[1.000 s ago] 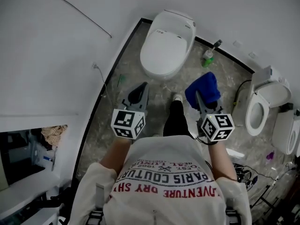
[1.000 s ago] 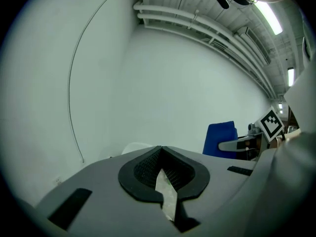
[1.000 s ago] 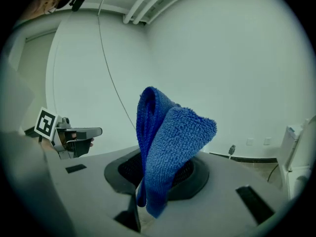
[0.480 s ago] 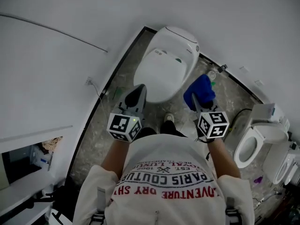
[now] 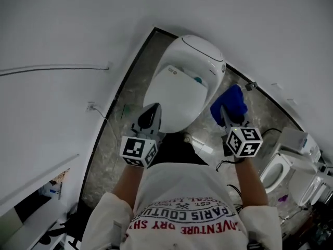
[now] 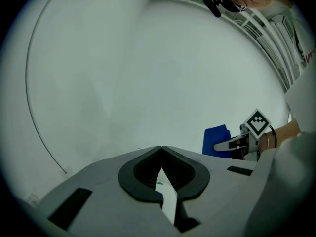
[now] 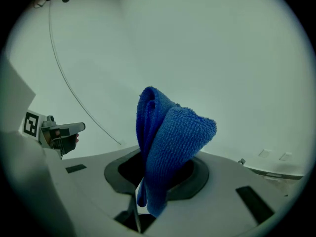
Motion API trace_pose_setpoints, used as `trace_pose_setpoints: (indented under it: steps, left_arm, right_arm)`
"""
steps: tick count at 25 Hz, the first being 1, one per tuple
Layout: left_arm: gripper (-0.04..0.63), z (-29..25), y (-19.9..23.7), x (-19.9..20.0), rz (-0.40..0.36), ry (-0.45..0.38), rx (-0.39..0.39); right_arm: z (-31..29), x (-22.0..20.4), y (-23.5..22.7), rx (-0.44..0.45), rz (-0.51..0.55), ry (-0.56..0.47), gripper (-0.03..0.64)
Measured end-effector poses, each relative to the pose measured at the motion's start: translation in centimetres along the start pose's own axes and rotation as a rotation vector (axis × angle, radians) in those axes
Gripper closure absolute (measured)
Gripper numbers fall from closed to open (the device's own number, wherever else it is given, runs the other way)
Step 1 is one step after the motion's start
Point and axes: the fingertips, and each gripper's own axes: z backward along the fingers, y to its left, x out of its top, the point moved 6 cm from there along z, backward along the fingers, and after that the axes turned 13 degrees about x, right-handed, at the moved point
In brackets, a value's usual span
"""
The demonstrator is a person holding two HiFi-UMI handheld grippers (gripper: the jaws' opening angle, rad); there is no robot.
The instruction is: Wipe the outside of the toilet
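Observation:
A white toilet [image 5: 182, 82] with its lid down stands against the wall ahead of me. My left gripper [image 5: 151, 111] hovers at the bowl's near left edge, jaws shut to a point with nothing in them; in the left gripper view [image 6: 160, 150] it faces bare white wall. On the toilet's right side my right gripper [image 5: 225, 112] is shut on a folded blue cloth [image 5: 229, 102]. The cloth [image 7: 168, 137] sticks up out of the jaws in the right gripper view and hides the fingertips. Neither gripper touches the toilet.
A white wall with a thin cable [image 5: 52, 68] runs along the left. Grey marbled floor [image 5: 115, 134] shows beside the toilet. Other white toilets [image 5: 276, 172] stand at the far right. The person's dark trouser leg [image 5: 179, 147] is just in front of the bowl.
The person has stepped toward the toilet, which now looks larger and nearer. Both grippers have come up to the bowl's sides. The cloth stays held.

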Motion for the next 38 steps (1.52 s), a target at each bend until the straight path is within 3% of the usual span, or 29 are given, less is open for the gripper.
trace_pose_setpoints:
  steps: [9,14,21,26,31,38]
  left_arm:
    - [0.589,-12.3,3.5,-1.0,0.072,0.092,-0.015]
    - [0.589,-16.8,4.9,-1.4,0.110,0.115,0.051]
    - [0.589,-21.9,4.6,-3.7,0.220,0.165,0.202]
    - [0.589,-23.4,4.3,-5.6,0.306,0.169,0.317]
    - [0.589,-25.3,4.3,-7.8,0.321,0.192,0.351]
    - [0.589,-29.6,4.8,-11.6,0.294,0.190,0.327]
  right_arm:
    - [-10.0,3.8,-8.4,-0.082,-0.059,0.045,0.525]
    - [-14.4,4.6,-14.1,-0.095,-0.099,0.119,0.525]
    - [-21.1,4.1,-22.5,-0.099,-0.046,0.333,0.526]
    - [-25.0,3.5,-25.4,-0.030,-0.049,0.396,0.526]
    - [-28.6,4.3,-26.0,0.073,-0.131,0.422,0.525]
    - [-32.1,5.0,-25.8,0.215,0.090,0.509,0.526]
